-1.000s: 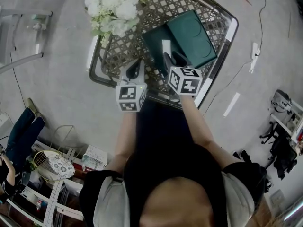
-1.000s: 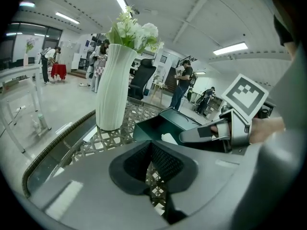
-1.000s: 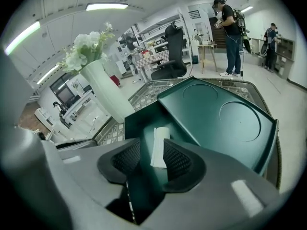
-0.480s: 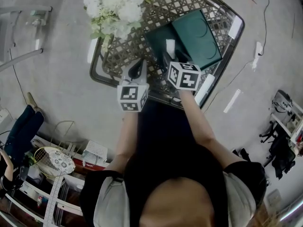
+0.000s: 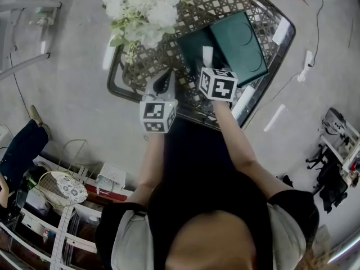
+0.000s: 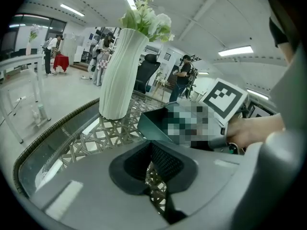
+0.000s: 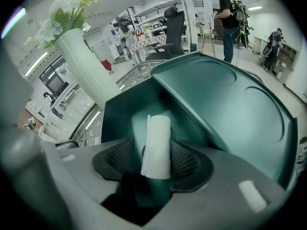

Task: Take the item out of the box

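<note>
Jaws of the right gripper (image 7: 156, 163) spread wide, just opened, astride a white rolled item (image 7: 157, 145); left gripper (image 6: 149, 164) jaws slightly apart, empty.
The roll stands in a dark green open box (image 7: 115, 116), with the lid (image 7: 225, 104) open at 3 o'clock of it, on a lattice-top table (image 5: 146, 66). Only the right gripper view shows the roll between the pads, unpinched; the head view hides those jaws under the marker cube. Only the left gripper view shows the white ribbed vase (image 6: 120, 75); the head view shows just its white flowers (image 5: 143, 10) at 11 o'clock on the table. A second earlier the right gripper's fingers showed short of the roll.
</note>
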The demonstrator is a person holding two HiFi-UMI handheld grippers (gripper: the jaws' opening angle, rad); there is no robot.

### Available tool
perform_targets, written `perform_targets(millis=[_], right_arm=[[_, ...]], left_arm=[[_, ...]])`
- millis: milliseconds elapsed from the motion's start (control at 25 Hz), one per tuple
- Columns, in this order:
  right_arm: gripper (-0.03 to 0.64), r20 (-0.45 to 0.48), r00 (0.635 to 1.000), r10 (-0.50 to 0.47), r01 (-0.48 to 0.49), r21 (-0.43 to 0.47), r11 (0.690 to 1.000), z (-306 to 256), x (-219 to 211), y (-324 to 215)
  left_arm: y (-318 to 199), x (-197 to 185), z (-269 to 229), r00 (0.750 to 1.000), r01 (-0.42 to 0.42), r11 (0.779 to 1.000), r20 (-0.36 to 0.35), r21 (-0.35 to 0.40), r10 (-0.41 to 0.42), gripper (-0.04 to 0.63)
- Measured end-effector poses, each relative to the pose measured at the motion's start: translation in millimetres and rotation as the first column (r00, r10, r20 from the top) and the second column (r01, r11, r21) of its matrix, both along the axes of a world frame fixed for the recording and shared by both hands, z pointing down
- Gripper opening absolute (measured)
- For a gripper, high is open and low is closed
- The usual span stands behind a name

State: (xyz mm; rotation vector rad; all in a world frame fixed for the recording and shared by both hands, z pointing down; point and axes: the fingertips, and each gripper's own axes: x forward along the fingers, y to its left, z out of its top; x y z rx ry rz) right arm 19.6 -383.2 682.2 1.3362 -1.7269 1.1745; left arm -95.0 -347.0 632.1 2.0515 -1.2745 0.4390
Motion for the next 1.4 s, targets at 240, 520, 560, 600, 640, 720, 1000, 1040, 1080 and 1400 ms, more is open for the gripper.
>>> perform_targets(millis=[240,520,560,600,640,720,1000,1040,1080,1400], right_arm=[[0.223,-0.055,0.998,0.004,-0.004,0.003,1.000,3,3,-1],[0.156,-0.096,0.995,0.006,-0.005,0.004,1.000,4,10,-1],[0.156,-0.098,0.995,0.002,-0.002,0.002,1.000,4,10,-1],[0.155,-0.098,0.995,0.001,-0.001,0.001,1.000,4,10,-1],[0.153,-0.098,0.995,0.002,-0.001,0.001,1.000,4,10,-1],[0.152,-0.098,0.995,0.002,-0.002,-0.001,1.000,4,10,-1],[0.149,-0.078,0.997,-0.004,0.004,-0.009,1.000,3,7,0],[0.149,-0.071,0.997,-0.006,0.005,-0.009,1.000,2,5,0],[0.149,-0.068,0.998,-0.009,0.009,-0.006,1.000,1,4,1],[0.147,-0.096,0.993,-0.062,0.068,0.052,0.996,-12,1,0]], left_arm=[[-1,1,4,1.000,0.002,1.000,-0.007,-0.011,-0.002,0.009],[1,0,7,1.000,0.009,1.000,-0.006,-0.019,-0.009,0.009],[2,0,7,1.000,0.010,1.000,-0.005,-0.020,-0.010,0.009],[2,-1,7,1.000,0.012,1.000,-0.005,-0.021,-0.013,0.009],[2,-2,7,1.000,0.015,1.000,-0.004,-0.022,-0.016,0.009],[3,-3,6,1.000,0.020,1.000,-0.003,-0.023,-0.020,0.009],[4,-7,6,1.000,0.023,0.999,0.003,-0.023,-0.022,0.009],[5,-7,6,1.000,0.020,0.999,0.004,-0.026,-0.020,0.009],[5,-8,6,1.000,0.018,0.999,0.007,-0.029,-0.018,0.009],[11,-8,4,1.000,0.009,0.999,0.023,-0.040,-0.008,0.009]])
